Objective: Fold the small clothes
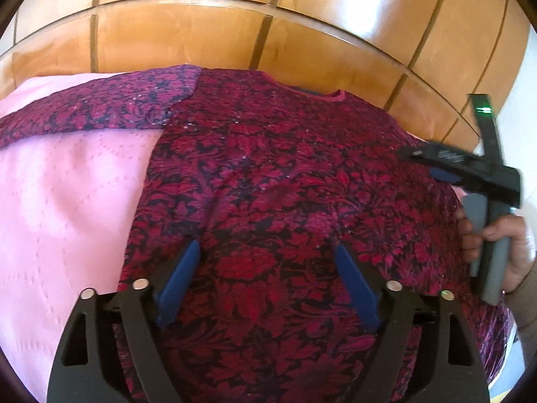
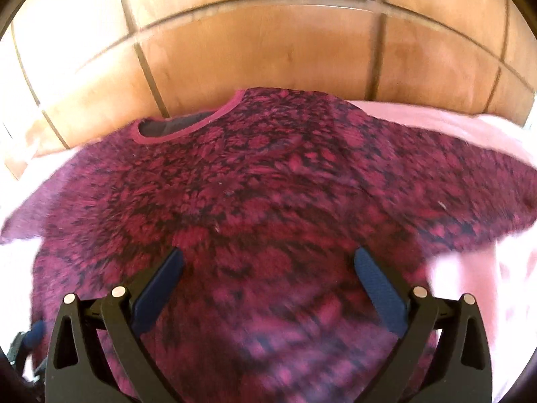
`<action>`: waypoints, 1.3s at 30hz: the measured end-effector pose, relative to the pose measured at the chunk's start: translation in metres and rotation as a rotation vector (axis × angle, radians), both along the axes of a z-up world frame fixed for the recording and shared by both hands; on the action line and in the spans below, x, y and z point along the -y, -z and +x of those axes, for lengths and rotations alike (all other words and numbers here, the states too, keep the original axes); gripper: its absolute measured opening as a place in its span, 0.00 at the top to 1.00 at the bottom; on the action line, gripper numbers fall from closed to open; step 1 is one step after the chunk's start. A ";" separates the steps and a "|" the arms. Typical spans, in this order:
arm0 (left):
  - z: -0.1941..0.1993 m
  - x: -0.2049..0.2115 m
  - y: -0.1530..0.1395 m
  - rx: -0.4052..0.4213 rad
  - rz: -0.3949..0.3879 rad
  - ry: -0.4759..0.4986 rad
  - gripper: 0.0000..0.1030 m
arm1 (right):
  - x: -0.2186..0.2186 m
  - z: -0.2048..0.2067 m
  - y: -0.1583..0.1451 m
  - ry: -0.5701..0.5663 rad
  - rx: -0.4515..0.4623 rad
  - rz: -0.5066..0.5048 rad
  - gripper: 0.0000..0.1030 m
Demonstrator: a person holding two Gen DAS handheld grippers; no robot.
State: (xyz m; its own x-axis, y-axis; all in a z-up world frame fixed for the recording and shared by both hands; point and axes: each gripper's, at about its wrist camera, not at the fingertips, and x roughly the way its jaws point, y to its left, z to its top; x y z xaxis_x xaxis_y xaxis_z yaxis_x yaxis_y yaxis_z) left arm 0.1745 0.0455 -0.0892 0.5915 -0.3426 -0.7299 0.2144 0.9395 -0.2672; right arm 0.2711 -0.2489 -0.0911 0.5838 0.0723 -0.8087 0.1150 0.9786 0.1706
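1. The top [image 1: 285, 174] lies flat on the pink bedcover [image 1: 67, 201], directly below and ahead of both claws, its long axis running away from them toward the collar [image 2: 188, 127].
2. One sleeve [image 1: 100, 107] stretches out to the left of the left claw [image 1: 265, 262], so that hand looks nearer to it.
3. Both the left and the right claw [image 2: 268, 268] are spread, empty, tilted down over the cloth.

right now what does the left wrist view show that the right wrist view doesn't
Only the left wrist view shows the right gripper from outside, the hand holding it, and the left gripper open. Only the right wrist view shows the neckline clearly and the right gripper's open jaws. Both share the floral top, pink bedspread and wooden headboard.
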 end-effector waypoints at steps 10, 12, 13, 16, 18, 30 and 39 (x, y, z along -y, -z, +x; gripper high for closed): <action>0.004 0.016 0.002 -0.006 0.085 0.039 0.05 | 0.208 -0.092 -0.023 0.453 0.127 0.410 0.44; 0.004 0.017 0.003 -0.007 0.096 0.041 0.05 | 0.250 -0.106 -0.011 0.577 0.138 0.491 0.47; 0.004 0.018 0.003 -0.006 0.102 0.041 0.05 | 0.266 -0.112 -0.005 0.624 0.147 0.522 0.48; 0.007 0.018 0.003 -0.007 0.107 0.041 0.04 | 0.304 -0.120 0.010 0.731 0.164 0.604 0.49; 0.007 0.018 0.004 -0.007 0.103 0.042 0.04 | 0.324 -0.123 0.016 0.811 0.182 0.632 0.49; 0.006 0.018 0.004 -0.006 0.097 0.041 0.04 | 0.315 -0.086 -0.020 0.733 0.140 0.338 0.88; 0.006 0.018 0.004 -0.006 0.097 0.041 0.04 | 0.139 -0.048 -0.096 0.251 0.234 0.083 0.89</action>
State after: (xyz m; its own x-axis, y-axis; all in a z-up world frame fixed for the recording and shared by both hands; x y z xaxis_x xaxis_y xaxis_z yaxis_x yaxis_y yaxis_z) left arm 0.1804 0.0276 -0.0935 0.5741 -0.2940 -0.7642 0.2515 0.9515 -0.1771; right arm 0.2235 -0.3883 0.0047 0.7605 -0.0371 -0.6483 0.2985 0.9066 0.2982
